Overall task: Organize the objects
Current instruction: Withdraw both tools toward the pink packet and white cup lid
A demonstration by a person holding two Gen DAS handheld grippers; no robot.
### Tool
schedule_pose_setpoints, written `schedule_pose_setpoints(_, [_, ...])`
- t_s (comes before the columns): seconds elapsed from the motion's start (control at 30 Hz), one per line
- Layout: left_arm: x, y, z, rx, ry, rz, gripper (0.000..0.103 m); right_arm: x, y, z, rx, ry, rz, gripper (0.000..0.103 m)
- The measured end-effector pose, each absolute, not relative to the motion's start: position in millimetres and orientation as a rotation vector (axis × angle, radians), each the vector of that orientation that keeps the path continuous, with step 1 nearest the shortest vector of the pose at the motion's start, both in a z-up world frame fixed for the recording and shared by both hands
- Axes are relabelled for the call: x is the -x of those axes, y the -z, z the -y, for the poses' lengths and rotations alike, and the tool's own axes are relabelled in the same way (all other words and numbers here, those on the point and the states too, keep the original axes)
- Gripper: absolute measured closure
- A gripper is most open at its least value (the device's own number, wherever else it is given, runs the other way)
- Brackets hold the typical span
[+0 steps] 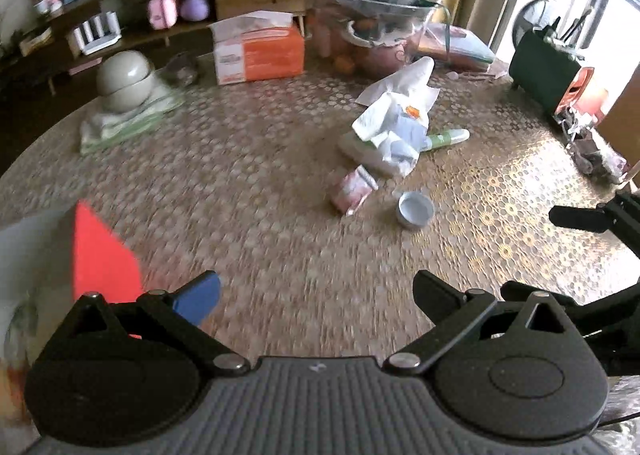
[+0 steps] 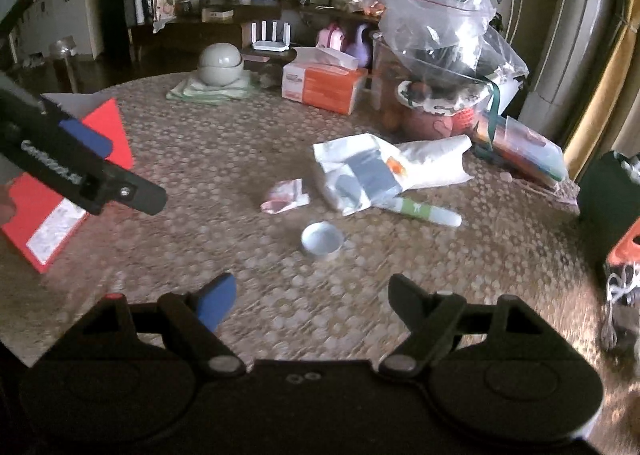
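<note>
One tin (image 2: 322,240), one tube (image 2: 430,212), two boxes (image 2: 320,85) (image 2: 60,191).

Left gripper (image 1: 316,295) is wide open above table (image 1: 248,183); red box (image 1: 104,255) at left, small cup (image 1: 416,209) + pink packet (image 1: 352,191) in middle.

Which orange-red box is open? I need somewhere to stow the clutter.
The red box at the table's near left edge beside the left hand-held gripper; its lid stands raised. The orange tissue box is far across.
</note>
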State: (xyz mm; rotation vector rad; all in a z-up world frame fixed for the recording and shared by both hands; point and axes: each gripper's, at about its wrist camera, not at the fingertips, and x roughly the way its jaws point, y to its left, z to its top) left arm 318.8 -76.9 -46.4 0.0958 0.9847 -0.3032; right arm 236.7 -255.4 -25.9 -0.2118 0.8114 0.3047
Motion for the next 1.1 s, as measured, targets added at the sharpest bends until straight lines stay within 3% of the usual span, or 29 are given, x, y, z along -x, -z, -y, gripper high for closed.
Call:
schedule_pose_setpoints(0.33, [-390,95,109,-0.180,0.333,-1.035,0.000,-286,67,246,0.274,-0.357,-0.842,0.022])
schedule_pose_setpoints(0.7, [-417,122,126,-0.222,0.382,-1.037,0.001,-318,92,250,0.275,-0.384,-0.846,0.023])
schedule_pose_setpoints(0.77, [-419,128,127,-0.216,0.393,-1.043,0.007,-320,95,249,0.271,-0.381,-0.847,0.024])
schedule_pose_setpoints(0.83, [-420,132,128,-0.216,0.402,-1.049,0.019,-322,96,247,0.272,-0.380,-0.848,0.025])
schedule_pose_setpoints(0.97, [-421,136,131,-0.221,0.420,-1.044,0.026,-326,99,245,0.279,-0.385,-0.844,0.026])
schedule_pose_setpoints(1.0, [-421,137,132,-0.221,0.424,-1.041,0.032,-327,101,244,0.281,-0.383,-0.845,0.027])
schedule_pose_setpoints(1.03, [-422,137,132,-0.219,0.426,-1.041,0.038,-328,102,243,0.281,-0.382,-0.847,0.032])
schedule_pose_setpoints(1.1, [-422,138,134,-0.220,0.427,-1.038,0.039,-331,105,242,0.283,-0.387,-0.856,0.045])
